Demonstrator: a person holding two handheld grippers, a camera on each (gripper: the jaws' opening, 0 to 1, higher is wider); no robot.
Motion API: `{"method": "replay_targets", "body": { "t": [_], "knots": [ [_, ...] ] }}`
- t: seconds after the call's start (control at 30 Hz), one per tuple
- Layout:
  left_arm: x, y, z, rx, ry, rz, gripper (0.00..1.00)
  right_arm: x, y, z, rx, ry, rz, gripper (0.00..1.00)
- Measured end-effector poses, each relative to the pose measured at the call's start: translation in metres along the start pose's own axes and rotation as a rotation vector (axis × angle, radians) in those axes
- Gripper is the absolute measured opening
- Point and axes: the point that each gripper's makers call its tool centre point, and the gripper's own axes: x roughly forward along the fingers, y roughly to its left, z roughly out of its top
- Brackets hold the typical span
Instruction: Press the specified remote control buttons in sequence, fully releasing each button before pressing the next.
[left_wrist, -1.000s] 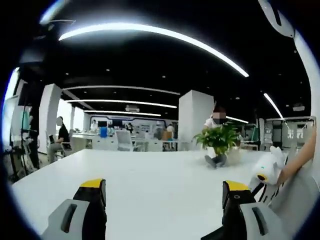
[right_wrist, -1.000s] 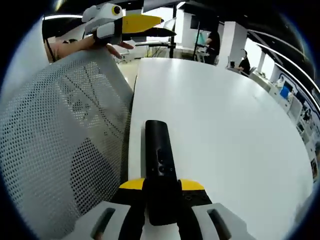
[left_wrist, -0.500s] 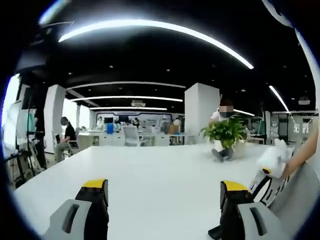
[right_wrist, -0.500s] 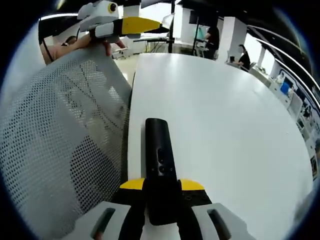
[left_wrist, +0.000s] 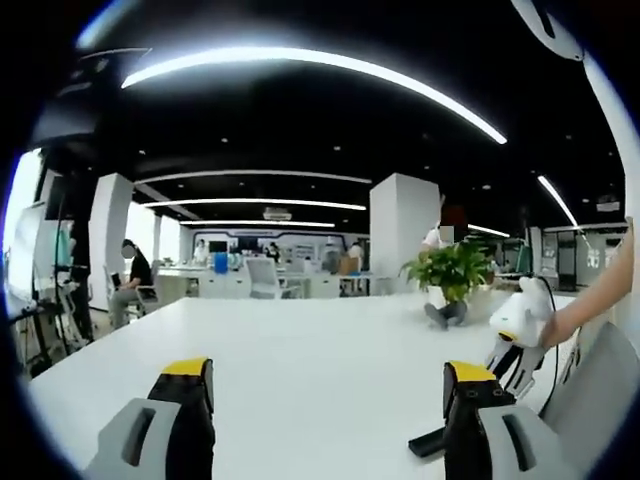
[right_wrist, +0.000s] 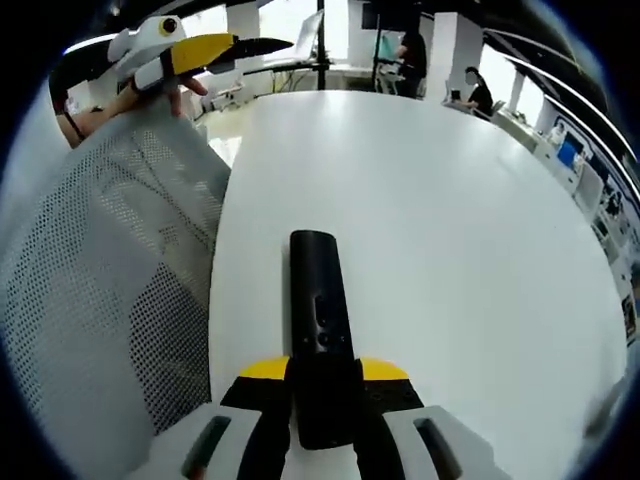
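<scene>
My right tongs (right_wrist: 322, 400) stay clamped on the slim black remote control (right_wrist: 318, 310), now swung further over the white bench (right_wrist: 450, 220). Left tongs (left_wrist: 325, 425) hang wide apart, so no button's pressed yet, I reckon.

Remote (right_wrist: 318, 320): black. Table (right_wrist: 450, 230): plain white. Chair back (right_wrist: 90, 290): grey mesh, dotted with fine holes. Right gripper (right_wrist: 322, 400): yellow tips, grey body. Plant (left_wrist: 455, 270): green.
</scene>
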Motion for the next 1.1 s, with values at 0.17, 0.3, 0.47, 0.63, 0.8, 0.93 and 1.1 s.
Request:
{"method": "replay_targets", "body": {
  "t": [0.17,0.3,0.47,0.63,0.8,0.93,1.1],
  "knots": [
    [0.0,0.001,-0.001,-0.004,0.003,0.002,0.98,0.002,-0.013,0.003,-0.021,0.014,0.004,0.21],
    [0.0,0.001,-0.001,0.0,0.008,0.004,0.98,0.003,-0.024,0.004,-0.021,0.02,0.007,0.21],
    [0.0,0.002,-0.002,-0.008,0.012,0.005,0.98,0.004,-0.037,0.006,-0.026,0.026,0.013,0.21],
    [0.0,0.003,-0.003,-0.01,0.017,0.008,0.97,0.005,-0.051,0.007,-0.032,0.034,0.017,0.21],
    [0.0,0.003,-0.003,-0.028,0.016,0.008,0.97,0.006,-0.064,0.009,-0.035,0.037,0.02,0.21],
    [0.0,0.002,-0.005,-0.023,0.025,0.004,0.96,0.007,-0.073,0.011,-0.034,0.041,0.023,0.21],
    [0.0,0.002,-0.005,-0.024,0.026,0.003,0.95,0.008,-0.085,0.012,-0.037,0.046,0.027,0.21]
  ]
}}
